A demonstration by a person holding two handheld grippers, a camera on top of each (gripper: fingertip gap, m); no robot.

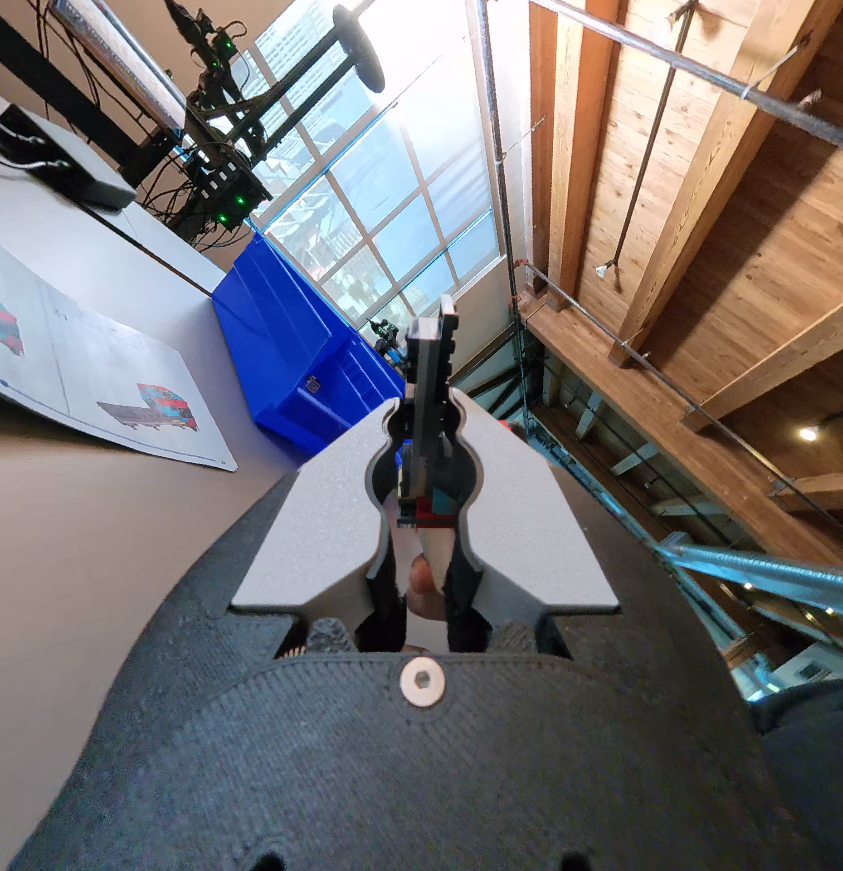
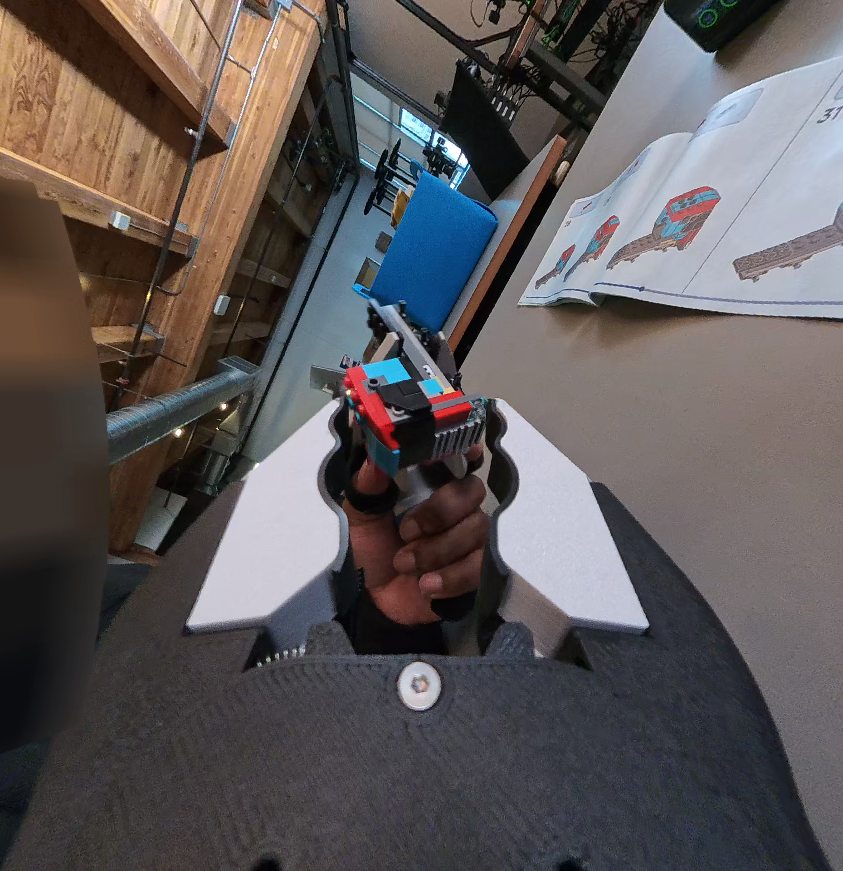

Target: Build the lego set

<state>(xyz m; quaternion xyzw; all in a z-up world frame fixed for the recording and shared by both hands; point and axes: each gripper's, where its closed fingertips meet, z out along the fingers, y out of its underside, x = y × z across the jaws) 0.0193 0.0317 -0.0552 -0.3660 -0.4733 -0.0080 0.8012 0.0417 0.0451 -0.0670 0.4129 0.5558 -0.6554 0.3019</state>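
A lego truck (image 1: 426, 358) with a long grey chassis and a red, teal and black cab is held in the air between both grippers. My left gripper (image 1: 426, 405) is shut on the chassis, seen edge-on, with the cab end (image 1: 433, 509) lying back between its fingers. In the right wrist view the cab (image 2: 410, 410) fills the gap of my right gripper (image 2: 414, 414), whose fingertips press on both its sides. The chassis (image 2: 396, 330) runs away from that camera. A gloved hand (image 2: 424, 542) holding the left gripper shows behind the cab.
An open instruction booklet (image 1: 127, 377) lies on the beige table (image 1: 80, 518), and it also shows in the right wrist view (image 2: 739, 212). A blue bin (image 1: 287, 349) stands at the table's far edge. Black electronics (image 1: 42, 155) sit farther back. The tips of both grippers are at nearly the same place.
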